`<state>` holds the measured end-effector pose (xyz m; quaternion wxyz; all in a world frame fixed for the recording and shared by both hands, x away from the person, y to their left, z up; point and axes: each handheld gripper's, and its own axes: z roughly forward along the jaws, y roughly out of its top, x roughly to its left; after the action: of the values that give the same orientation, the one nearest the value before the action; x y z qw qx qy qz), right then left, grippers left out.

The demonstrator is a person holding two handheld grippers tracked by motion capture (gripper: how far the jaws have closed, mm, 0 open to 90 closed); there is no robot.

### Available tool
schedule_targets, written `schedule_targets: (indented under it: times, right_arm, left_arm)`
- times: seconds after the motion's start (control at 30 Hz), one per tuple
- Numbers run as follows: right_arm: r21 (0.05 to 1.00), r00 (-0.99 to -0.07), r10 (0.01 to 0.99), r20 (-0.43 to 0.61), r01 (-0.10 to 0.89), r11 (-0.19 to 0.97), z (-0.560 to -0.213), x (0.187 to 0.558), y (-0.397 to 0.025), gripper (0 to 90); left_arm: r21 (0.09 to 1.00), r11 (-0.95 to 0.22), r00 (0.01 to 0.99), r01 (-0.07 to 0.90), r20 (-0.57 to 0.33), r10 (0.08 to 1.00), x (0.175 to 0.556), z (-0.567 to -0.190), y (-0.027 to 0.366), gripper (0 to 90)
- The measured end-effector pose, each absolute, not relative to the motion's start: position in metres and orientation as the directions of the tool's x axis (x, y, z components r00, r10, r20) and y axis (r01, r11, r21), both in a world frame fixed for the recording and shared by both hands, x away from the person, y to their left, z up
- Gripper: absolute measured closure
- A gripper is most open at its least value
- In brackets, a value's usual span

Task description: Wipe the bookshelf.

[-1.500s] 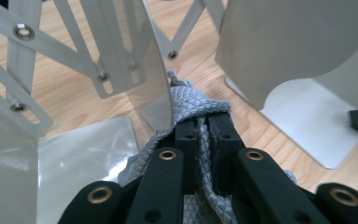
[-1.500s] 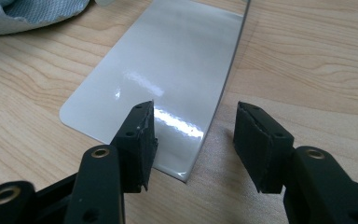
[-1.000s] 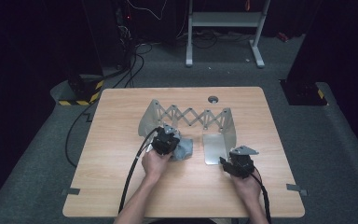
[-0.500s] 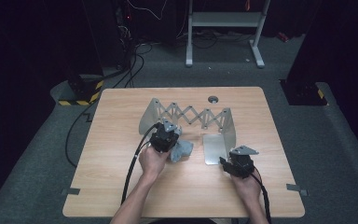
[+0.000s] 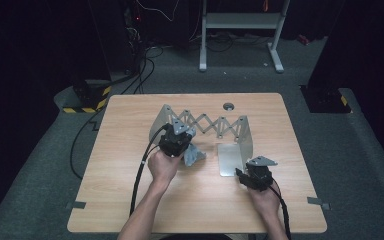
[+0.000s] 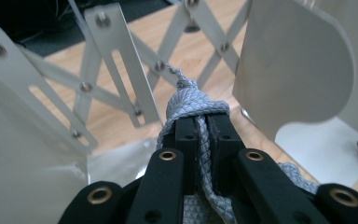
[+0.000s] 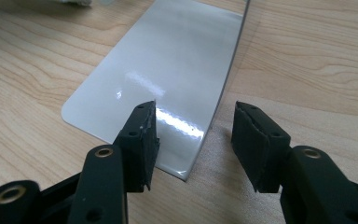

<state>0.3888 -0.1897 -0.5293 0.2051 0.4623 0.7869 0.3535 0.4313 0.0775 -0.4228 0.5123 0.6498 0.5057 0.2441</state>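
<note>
Overhead, the left tongs (image 6: pixel 204 135) were clamped on a grey knitted cloth (image 6: pixel 193 100), held above the wooden tabletop (image 5: pixel 130 150) between the plates of an expandable metal rack (image 5: pixel 207 125). Right tongs (image 7: pixel 193 140) gaped open over its foot plate (image 7: pixel 168 70).

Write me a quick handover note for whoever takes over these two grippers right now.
Left gripper: shut on the grey sock, held between the two end plates of the metal rack.
Right gripper: open, holding nothing, its jaws either side of the edge of the rack's base plate on the table.
Done: sock picked up and brought into the rack.
Left: probably set the sock in the rack and let go; steady the base plate if the rack slides.
</note>
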Motion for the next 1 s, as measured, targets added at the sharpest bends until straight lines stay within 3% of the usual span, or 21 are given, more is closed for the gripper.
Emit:
schedule_targets:
  times: [0.23,1.0]
  right_arm:
    - [0.746,-0.488,0.873,0.004,0.583,0.323,-0.529,0.389,-0.19,50.8]
    - [0.746,-0.489,0.872,0.002,0.581,0.324,-0.529,0.389,-0.19,50.7]
  left_arm:
    - [0.924,0.042,0.36,0.379,-0.19,0.913,0.442,-0.41,0.073,84.4]
    - [0.927,0.029,0.357,0.375,-0.173,0.918,0.431,-0.428,0.07,84.4]
